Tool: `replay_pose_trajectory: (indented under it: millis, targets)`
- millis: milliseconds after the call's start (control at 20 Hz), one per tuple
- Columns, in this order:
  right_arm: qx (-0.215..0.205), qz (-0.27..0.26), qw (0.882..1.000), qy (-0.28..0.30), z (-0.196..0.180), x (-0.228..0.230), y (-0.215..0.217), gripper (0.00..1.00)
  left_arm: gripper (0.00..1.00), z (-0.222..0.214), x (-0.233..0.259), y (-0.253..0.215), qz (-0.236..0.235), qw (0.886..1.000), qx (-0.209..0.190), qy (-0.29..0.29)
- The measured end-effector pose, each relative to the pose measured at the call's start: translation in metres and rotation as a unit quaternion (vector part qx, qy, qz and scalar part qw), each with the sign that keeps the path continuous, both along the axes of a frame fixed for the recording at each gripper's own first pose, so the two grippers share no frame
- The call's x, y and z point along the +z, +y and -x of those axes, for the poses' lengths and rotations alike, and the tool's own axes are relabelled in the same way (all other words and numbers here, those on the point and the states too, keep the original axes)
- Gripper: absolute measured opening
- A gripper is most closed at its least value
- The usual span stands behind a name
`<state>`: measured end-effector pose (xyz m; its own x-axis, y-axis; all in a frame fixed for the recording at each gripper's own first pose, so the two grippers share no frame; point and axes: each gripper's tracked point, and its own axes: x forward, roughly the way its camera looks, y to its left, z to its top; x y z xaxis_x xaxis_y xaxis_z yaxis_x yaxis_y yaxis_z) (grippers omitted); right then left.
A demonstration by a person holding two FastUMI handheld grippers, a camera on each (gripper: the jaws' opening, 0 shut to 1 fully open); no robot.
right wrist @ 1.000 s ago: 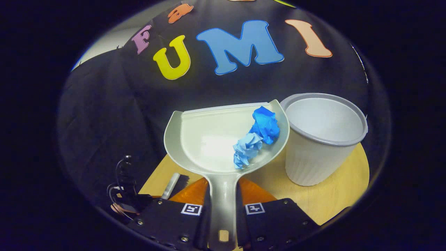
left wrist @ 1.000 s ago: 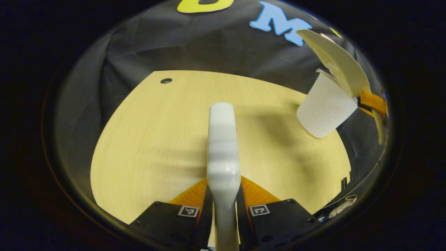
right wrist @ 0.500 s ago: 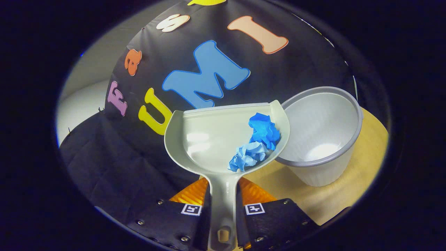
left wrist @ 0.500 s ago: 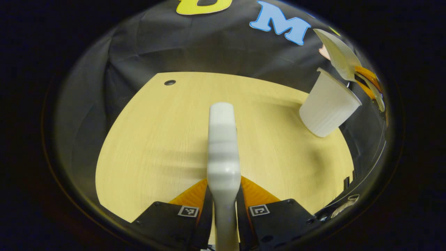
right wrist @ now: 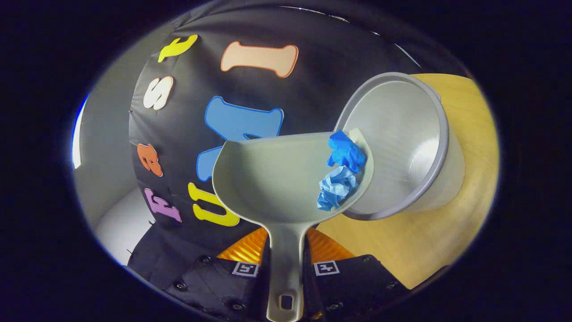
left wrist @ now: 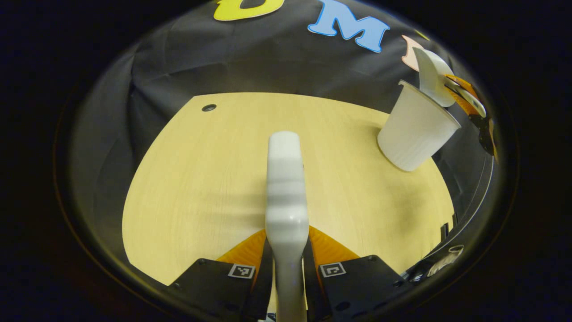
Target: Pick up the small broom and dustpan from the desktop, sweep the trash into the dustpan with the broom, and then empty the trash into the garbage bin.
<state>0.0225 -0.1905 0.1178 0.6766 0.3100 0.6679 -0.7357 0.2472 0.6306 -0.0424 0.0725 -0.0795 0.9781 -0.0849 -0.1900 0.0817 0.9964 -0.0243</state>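
In the left gripper view, our left tool (left wrist: 287, 250) pinches the pale handle of the small broom (left wrist: 286, 188) between both fingers, the handle running forward over the bare wooden tabletop (left wrist: 201, 179); the bristles are out of sight. A small dark grommet hole (left wrist: 208, 108) sits near the tabletop's far left corner. At the far right edge of the tabletop stands the white ribbed garbage bin (left wrist: 413, 134), and just above its rim hangs the tilted dustpan (left wrist: 431, 74), gripped by our right tool (left wrist: 467, 96), whose fingers lie along the pan's handle at the edge of the frame. In the right gripper view, our right tool (right wrist: 286, 268) is pressed together on the dustpan's handle (right wrist: 285, 268), both fingers squeezing it from either side. The dustpan (right wrist: 268, 179) is rolled to one side, its right-hand corner reaching over the grey rim of the garbage bin (right wrist: 402, 134), which stands on the tabletop (right wrist: 473, 134). Two crumpled paper balls rest inside the pan against that lower corner: a dark blue paper wad (right wrist: 346, 150) at the pan's lip, over the bin's mouth, and a light blue paper wad (right wrist: 335, 185) touching it, just behind. Both wads remain in the pan, and the inside of the bin looks bare as far as we can see.
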Motion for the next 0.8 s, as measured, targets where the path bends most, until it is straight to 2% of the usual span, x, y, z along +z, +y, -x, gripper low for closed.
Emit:
replay_pose_trajectory:
  millis: [50, 200, 300, 650, 700, 800]
  targets:
    - [0.022, -0.022, 1.0, -0.006, 0.001, 0.0, -0.003, 0.3, 0.38, 0.002, 0.001, -0.004, -0.002, 1.0, 0.0, 0.0]
    - [0.066, -0.059, 0.996, -0.016, 0.002, -0.004, -0.004, 0.3, 0.41, 0.007, -0.001, -0.011, -0.003, 1.0, -0.001, 0.0]
    - [0.079, -0.072, 0.994, -0.022, 0.006, -0.002, -0.006, 0.3, 0.39, 0.013, -0.002, -0.014, -0.003, 1.0, 0.001, -0.001]
    - [0.147, -0.099, 0.984, -0.032, 0.011, -0.007, -0.017, 0.3, 0.41, 0.03, -0.013, -0.02, 0.01, 1.0, 0.022, 0.004]
    - [0.16, -0.105, 0.981, -0.033, 0.012, -0.007, -0.017, 0.3, 0.36, 0.032, -0.013, -0.02, 0.012, 1.0, 0.023, 0.003]
    - [0.178, -0.116, 0.976, -0.038, 0.014, -0.005, -0.008, 0.3, 0.36, 0.034, -0.011, -0.023, 0.014, 1.0, 0.023, 0.0]
